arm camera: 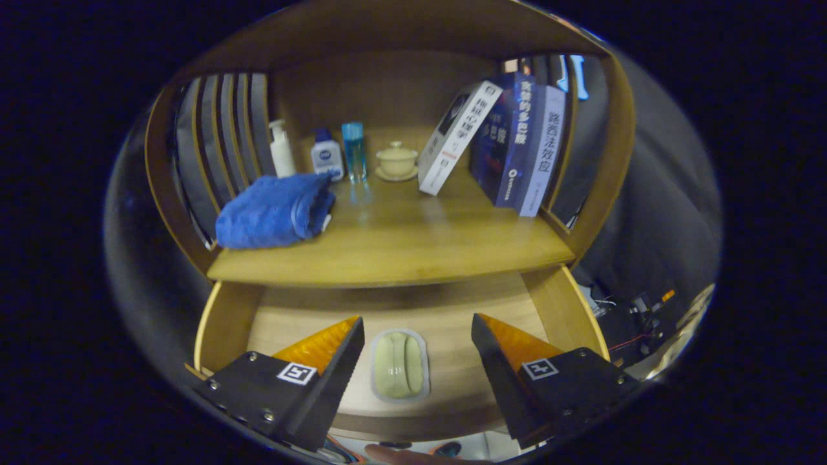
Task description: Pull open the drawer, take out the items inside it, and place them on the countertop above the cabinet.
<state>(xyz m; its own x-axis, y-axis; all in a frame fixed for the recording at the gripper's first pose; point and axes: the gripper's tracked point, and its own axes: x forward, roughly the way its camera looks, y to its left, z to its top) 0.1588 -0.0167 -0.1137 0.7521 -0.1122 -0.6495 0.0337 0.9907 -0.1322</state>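
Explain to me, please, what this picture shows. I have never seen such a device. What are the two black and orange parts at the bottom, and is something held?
The camera rides on a hand-held gripper and looks forward along its two fingers; those are the black and orange parts. The fingers are open and hold nothing. Between them, inside the pulled-open drawer, lies a pale green item in a clear tray. Above the drawer is the countertop. On it lie a folded blue towel, three bottles, a small lidded cup and some books, one of them leaning.
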